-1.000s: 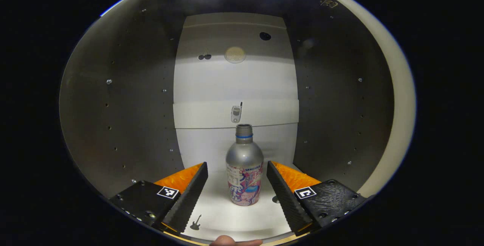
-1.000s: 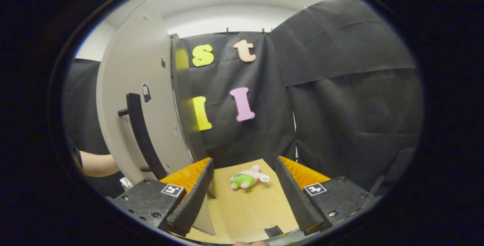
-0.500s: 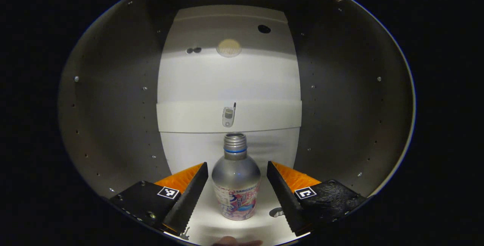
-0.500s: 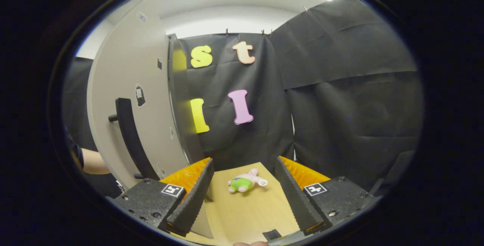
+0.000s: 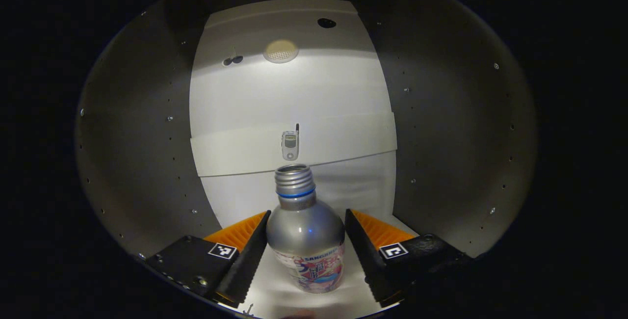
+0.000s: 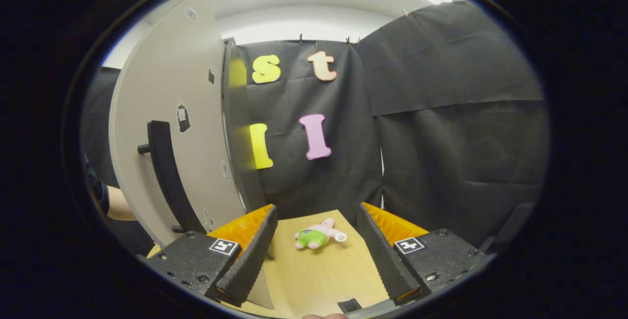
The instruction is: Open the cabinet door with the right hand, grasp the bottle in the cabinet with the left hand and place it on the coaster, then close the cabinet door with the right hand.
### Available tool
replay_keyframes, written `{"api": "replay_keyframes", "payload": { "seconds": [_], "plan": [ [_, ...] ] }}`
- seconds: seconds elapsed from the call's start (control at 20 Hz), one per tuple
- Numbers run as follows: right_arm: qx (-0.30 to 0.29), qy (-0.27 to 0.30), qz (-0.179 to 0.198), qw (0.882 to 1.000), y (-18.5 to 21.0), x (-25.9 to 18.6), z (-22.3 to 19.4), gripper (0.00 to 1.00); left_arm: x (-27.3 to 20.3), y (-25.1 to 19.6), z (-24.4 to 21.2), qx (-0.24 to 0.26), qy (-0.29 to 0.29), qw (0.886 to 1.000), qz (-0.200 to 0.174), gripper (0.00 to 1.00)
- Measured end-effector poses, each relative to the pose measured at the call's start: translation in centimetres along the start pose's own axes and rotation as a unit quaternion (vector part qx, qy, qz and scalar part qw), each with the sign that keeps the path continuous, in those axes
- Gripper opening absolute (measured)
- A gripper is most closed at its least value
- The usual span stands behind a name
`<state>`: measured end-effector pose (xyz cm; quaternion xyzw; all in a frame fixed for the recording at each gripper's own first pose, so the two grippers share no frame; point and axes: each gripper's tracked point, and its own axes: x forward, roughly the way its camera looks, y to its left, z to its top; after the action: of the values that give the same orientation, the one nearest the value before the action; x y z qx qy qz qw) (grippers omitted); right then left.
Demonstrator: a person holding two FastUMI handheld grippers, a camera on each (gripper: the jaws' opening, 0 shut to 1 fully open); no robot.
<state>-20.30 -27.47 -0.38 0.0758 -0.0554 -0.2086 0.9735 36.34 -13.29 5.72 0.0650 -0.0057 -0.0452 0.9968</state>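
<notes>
In the left gripper view, the dark left wall of the cabinet (image 5: 132,152) curves away well clear of the left claw (image 5: 305,255), which is spread with the bottle (image 5: 306,240) standing upright between its fingers; both fingers lie just beside the bottle's body, and whether they touch it cannot be told. The bottle stands on the pale cabinet floor, its uncapped threaded neck rising in front of the white back panel, where a small phone sticker (image 5: 290,143) sits on a raised band. The right wall stands equally clear of the claw. In the right gripper view, a person's arm (image 6: 117,206) shows at the far left edge behind the open cabinet door (image 6: 181,127), whose dark bar handle (image 6: 167,176) faces the camera. The door's free edge stands just left of the right claw (image 6: 316,252), which is spread and holds nothing. Between its fingers the wooden bench (image 6: 324,275) lies open, with a small plush toy (image 6: 318,234) near its far edge.
</notes>
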Motion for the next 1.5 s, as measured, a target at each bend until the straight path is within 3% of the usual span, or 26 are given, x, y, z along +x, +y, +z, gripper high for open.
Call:
{"api": "replay_keyframes", "payload": {
  "seconds": [0.05, 0.1, 0.15, 0.2, 0.45, 0.9, 1.3, 1.5],
  "plan": [
    [-0.003, 0.001, 0.002, 1.0, 0.1, 0.1, 0.1, 0.98, 0.0, 0.0, 0.1, -0.005, 0.0, 1.0, -0.003, 0.82],
    [-0.005, 0.002, 0.003, 1.0, 0.2, 0.0, 0.1, 0.98, -0.2, 0.0, 0.1, -0.008, 0.003, 1.0, -0.003, 0.81],
    [-0.006, 0.004, 0.005, 1.0, 0.2, 0.0, 0.0, 0.98, -0.6, 0.2, 0.2, -0.008, 0.001, 1.0, 0.002, 0.68],
    [-0.006, 0.005, 0.007, 1.0, 0.2, 0.1, -0.1, 0.98, -0.6, 0.4, 0.4, -0.007, -0.001, 1.0, 0.006, 0.78],
    [0.003, 0.01, 0.026, 1.0, 0.3, 0.2, -0.3, 1.0, -4.3, 0.7, 1.0, -0.039, -0.007, 0.999, 0.004, 0.78],
    [0.01, 0.024, 0.067, 0.997, 0.9, 0.3, -0.6, 0.98, -16.5, 4.8, 0.9, -0.103, -0.018, 0.994, 0.026, 0.77],
    [0.002, 0.057, 0.102, 0.993, 2.3, 1.1, -2.2, 0.98, -26.8, 10.0, -1.8, -0.097, -0.012, 0.993, 0.074, 0.77],
    [-0.005, 0.083, 0.096, 0.992, 2.7, 1.5, -3.9, 1.0, -29.9, 11.9, -4.3, -0.087, -0.005, 0.992, 0.091, 0.77]
  ]
}}
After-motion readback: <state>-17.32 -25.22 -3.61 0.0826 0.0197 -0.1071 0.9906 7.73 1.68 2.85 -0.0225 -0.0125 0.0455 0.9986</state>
